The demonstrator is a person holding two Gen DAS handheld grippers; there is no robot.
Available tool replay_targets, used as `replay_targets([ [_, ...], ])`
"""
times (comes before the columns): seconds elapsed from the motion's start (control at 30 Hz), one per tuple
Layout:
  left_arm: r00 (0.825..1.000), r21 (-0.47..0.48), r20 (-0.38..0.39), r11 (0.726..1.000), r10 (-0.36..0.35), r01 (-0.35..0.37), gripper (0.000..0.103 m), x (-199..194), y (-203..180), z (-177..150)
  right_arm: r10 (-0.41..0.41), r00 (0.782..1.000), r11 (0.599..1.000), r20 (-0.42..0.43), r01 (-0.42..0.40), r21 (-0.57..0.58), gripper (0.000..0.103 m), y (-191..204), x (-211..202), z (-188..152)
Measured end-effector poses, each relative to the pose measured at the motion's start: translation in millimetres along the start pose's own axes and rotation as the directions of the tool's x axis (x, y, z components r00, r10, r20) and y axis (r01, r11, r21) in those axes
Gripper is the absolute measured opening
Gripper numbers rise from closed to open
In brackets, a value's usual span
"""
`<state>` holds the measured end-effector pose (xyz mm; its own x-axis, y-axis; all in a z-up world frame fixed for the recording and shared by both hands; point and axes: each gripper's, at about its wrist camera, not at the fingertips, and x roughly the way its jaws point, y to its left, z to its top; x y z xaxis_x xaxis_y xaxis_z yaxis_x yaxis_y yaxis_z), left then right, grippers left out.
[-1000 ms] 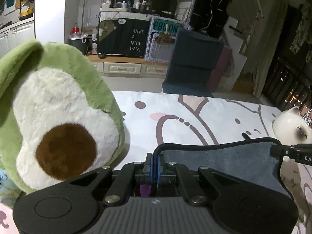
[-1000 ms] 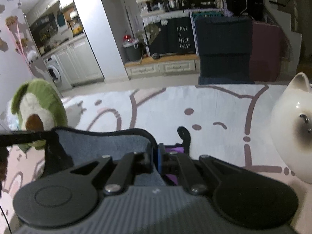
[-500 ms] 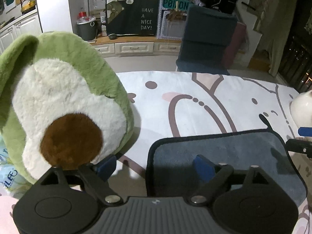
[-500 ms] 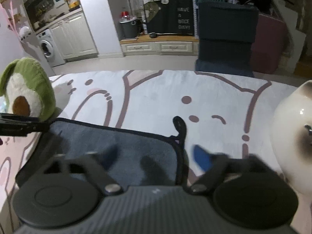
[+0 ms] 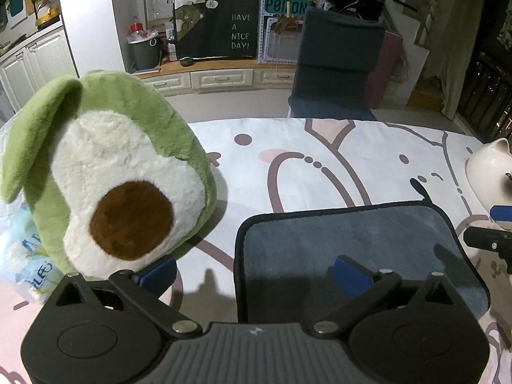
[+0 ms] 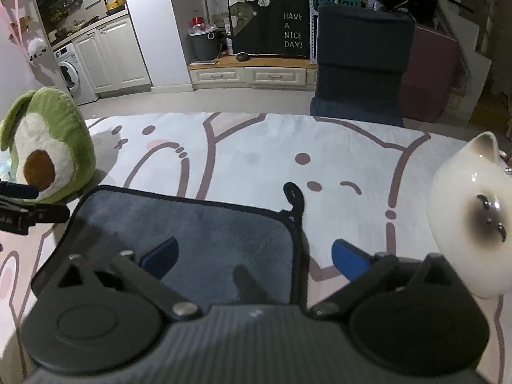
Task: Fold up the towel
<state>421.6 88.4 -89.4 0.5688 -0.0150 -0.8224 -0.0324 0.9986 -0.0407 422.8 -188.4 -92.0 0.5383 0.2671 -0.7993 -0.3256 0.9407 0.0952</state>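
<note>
A grey-blue towel (image 5: 345,243) with a dark border lies flat on the cartoon-print table cover; it also shows in the right wrist view (image 6: 198,240), with a black hanging loop (image 6: 296,196) at its far right corner. My left gripper (image 5: 254,272) is open above the towel's left edge, one blue pad off the towel and one over it. My right gripper (image 6: 254,256) is open above the towel's right edge, likewise straddling it. Neither holds anything. Each gripper's tip shows at the edge of the other's view.
A green avocado plush (image 5: 105,179) stands just left of the towel, close to my left gripper; it also shows in the right wrist view (image 6: 44,150). A white ceramic cat (image 6: 470,214) stands to the right of the towel. A plastic pack (image 5: 19,256) lies behind the plush.
Both grippers were shut on the towel's edge and held it raised. They have since opened and pulled back, and the towel now lies flat on the table.
</note>
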Motion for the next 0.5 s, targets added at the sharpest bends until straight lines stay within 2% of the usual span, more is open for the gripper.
replay_targets([
  [0.5, 1.0, 0.007, 0.014, 1.0, -0.005, 0.005, 0.103, -50, -21, -17, -0.018, 1.0, 0.999, 0.006, 0.018, 0.026, 0.103, 13, -54, -15],
])
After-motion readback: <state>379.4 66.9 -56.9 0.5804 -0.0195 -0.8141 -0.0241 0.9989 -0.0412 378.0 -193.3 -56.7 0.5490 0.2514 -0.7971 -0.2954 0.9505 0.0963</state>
